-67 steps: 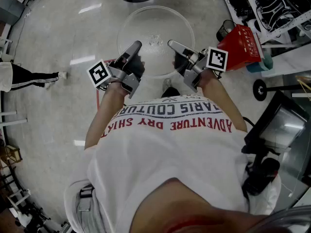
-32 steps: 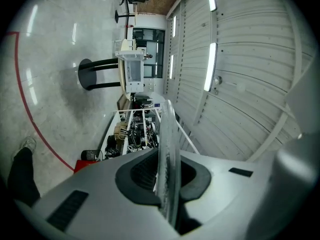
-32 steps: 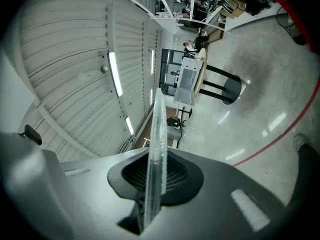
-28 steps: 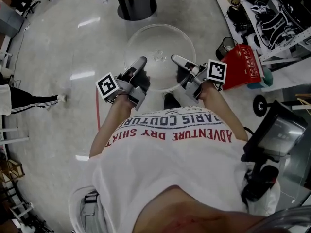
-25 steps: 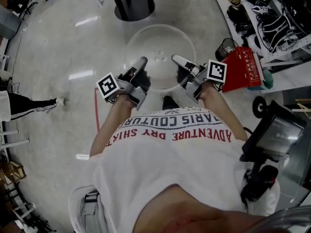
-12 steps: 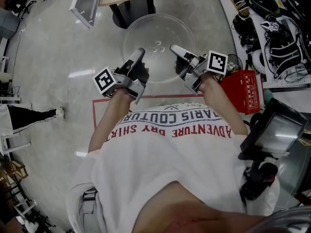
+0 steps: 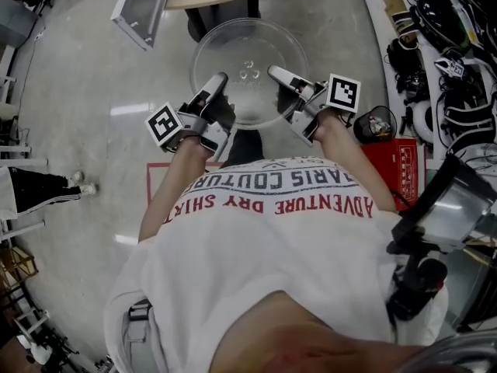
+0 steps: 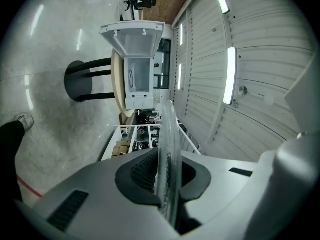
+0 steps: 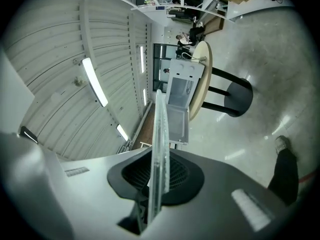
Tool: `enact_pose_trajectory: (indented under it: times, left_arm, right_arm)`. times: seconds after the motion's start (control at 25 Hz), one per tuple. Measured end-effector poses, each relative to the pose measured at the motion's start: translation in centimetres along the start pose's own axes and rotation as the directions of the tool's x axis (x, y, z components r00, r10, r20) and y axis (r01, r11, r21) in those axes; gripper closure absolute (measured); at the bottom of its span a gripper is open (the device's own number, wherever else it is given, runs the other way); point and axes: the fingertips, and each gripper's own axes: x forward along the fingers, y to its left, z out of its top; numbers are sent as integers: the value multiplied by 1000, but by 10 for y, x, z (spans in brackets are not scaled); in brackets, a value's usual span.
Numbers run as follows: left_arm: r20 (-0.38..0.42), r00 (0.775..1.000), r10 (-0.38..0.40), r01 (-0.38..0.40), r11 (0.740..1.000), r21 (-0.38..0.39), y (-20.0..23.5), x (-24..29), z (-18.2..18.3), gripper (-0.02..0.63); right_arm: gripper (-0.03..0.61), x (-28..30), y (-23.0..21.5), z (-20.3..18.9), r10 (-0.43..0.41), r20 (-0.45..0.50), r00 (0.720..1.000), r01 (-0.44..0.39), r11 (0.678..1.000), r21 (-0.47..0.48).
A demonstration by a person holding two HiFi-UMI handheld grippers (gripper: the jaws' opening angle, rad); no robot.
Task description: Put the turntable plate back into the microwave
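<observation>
Head view shows the person holding the glass turntable plate (image 7: pixel 247 49) out in front, roughly level above the floor (image 7: pixel 93 92), with one hand-held gripper on each side of its near rim. The left hand-held gripper (image 7: pixel 219 79) is clamped on the rim, and the left gripper view shows the glass edge pinched between its dark pads (image 8: pixel 142 171). The right hand-held gripper (image 7: pixel 273 71) bites the opposite side the same way, jaws closed down on the thin glass. Ahead stands the microwave (image 8: pixel 138 79) on a round tabletop (image 8: pixel 116 76) with a black pedestal (image 8: pixel 82 81), its door (image 8: pixel 132 34) swung open. The plate looks to be short of the cavity, as far as I can tell.
</observation>
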Motion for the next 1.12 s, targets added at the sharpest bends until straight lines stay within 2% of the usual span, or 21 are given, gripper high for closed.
enact_pose_trajectory:
  times: [0.2,0.36,0.68,0.96,1.12]
  left_arm:
    - [15,1000,22,-21,999,-39,36,47,64,586]
    - [32,999,37,-35,997,-67,57,93,135,586]
    - [90,996,30,-24,997,-68,67,179,267,588]
    - [105,994,29,-22,997,-67,74,219,335,588]
    - [125,991,44,-33,996,-84,82,236,357,588]
  right_arm:
    - [552,57,-42,53,-35,-10,999,35,999,35]
    - [552,120,-68,109,-56,-15,998,57,997,56]
    - [552,241,-90,218,-65,-26,998,66,997,31]
    - [552,302,-102,268,-59,-25,998,60,997,40]
    - [552,321,-113,290,-59,-18,998,60,996,60]
